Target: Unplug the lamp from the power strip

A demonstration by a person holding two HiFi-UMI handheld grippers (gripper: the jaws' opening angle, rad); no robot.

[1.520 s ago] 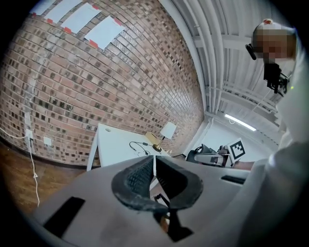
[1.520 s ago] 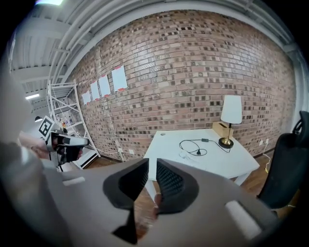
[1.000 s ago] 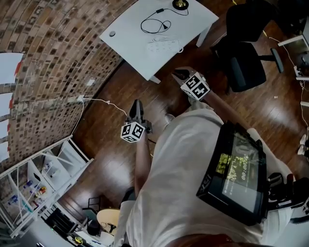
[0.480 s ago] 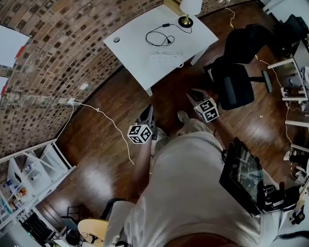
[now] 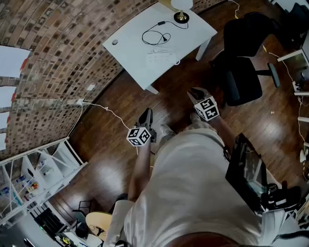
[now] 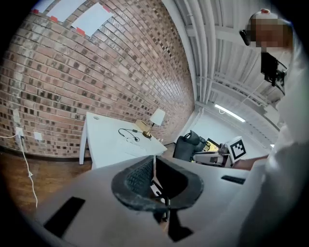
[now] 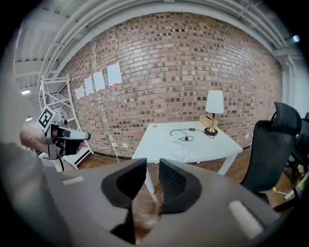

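A: Start at the left. What has the left gripper got?

B: Nothing. Its fingers are drawn together to a hairline, with nothing between them. It hangs over bare floor, pointing toward the table.

A: And the power strip?

B: The power strip lies on the table's near half, white on white. It is ahead of both grippers and well apart from them. Its long axis looks to run crosswise to the way the fingers point. Beyond it the black cord loops back to the lamp at the far corner by the wall.

A: Is the lamp's plug in the strip?

B: Too small to tell from here.

A: The right gripper?

B: The right gripper has just been opening. Its fingers stand partway apart with a clear gap, and only floor shows through. I'd judge it the nearer of the two to the strip, though not by much.

A: The room?

B: A brick wall at left, with a white shelf and a white cable trailing from a socket. The floor is dark, glossy wood. A black chair stands just right of the table, whose top is plain, smooth and white.
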